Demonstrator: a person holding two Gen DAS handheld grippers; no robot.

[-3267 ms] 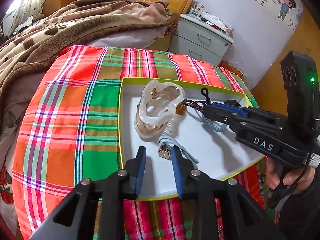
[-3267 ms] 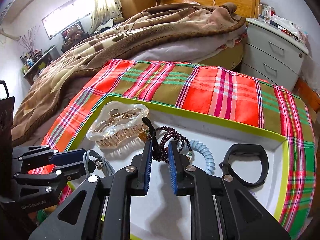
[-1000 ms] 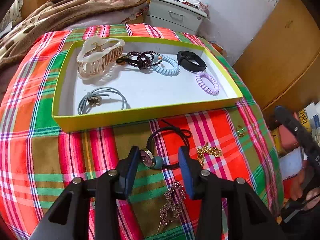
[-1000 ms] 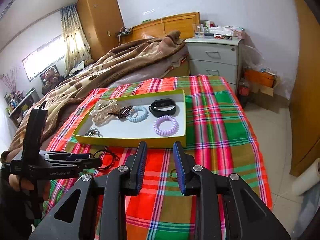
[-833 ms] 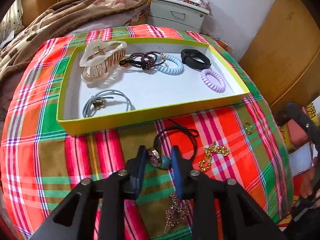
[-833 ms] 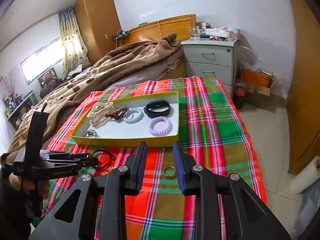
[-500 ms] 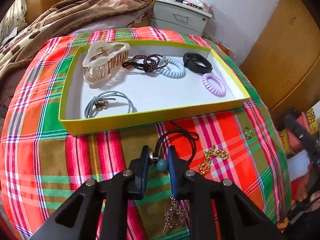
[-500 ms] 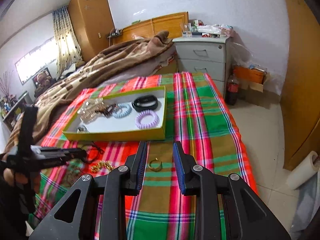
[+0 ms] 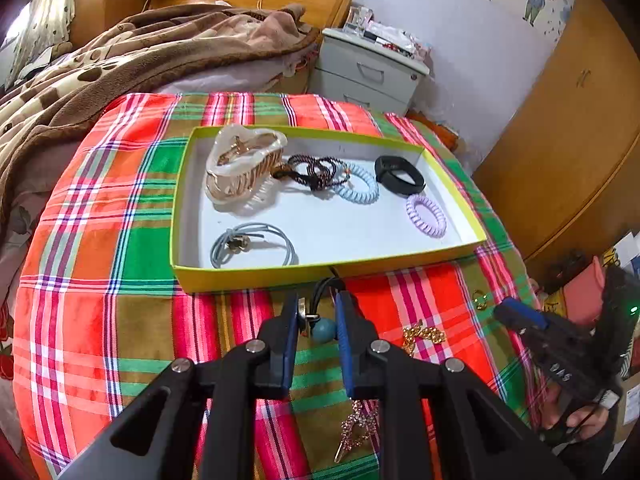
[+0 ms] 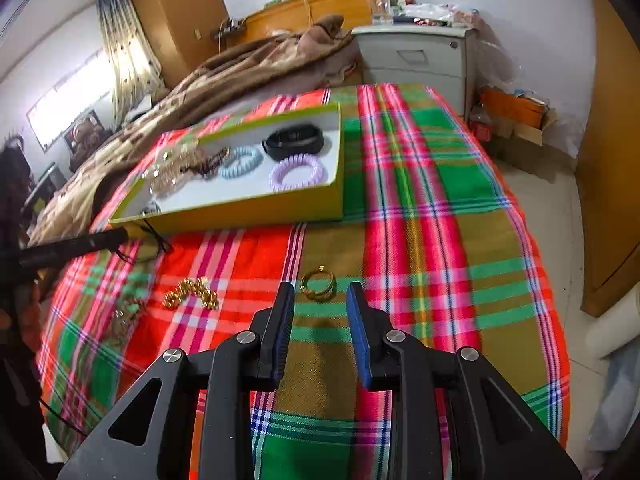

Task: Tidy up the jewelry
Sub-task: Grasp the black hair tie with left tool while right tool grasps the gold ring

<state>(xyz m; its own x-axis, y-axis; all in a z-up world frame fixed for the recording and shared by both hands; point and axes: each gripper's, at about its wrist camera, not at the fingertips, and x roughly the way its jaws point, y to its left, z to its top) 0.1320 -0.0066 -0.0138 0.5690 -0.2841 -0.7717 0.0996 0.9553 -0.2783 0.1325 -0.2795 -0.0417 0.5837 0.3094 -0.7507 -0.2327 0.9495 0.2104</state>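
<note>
Since the earlier frames both tongs are out of the yellow-green tray, the left tongs (image 9: 317, 322) having closed on the black elastic hair tie with a teal bead (image 9: 322, 330) and lifted it, while the right tongs (image 10: 320, 308) have dropped, open, toward the small gold ring (image 10: 319, 282).

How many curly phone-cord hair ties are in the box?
2, both in the yellow-green box: a light blue spiral tie beside the black band, and a purple spiral tie near the right wall. None looks hidden.
</note>
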